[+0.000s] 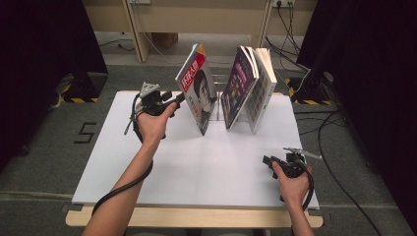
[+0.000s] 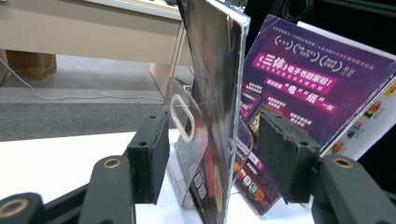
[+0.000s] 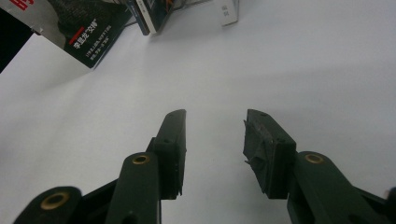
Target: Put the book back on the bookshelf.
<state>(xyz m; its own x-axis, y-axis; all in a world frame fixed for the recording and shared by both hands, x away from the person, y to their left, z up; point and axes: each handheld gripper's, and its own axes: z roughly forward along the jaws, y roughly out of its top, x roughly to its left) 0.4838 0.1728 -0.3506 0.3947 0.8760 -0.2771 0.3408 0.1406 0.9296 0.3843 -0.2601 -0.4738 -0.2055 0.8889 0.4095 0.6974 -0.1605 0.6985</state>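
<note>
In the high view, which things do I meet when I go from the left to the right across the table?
left gripper → magazine with a face on its cover → clear stand → purple book → pale book → right gripper, nearer the front edge.

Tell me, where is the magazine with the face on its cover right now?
In the high view, the magazine stands tilted at the table's far middle, left of the purple books, with the left gripper at its edge.

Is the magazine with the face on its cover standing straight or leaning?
Leaning. The magazine tilts left in the high view, its bottom edge in the clear stand, with the left gripper open around it.
</note>
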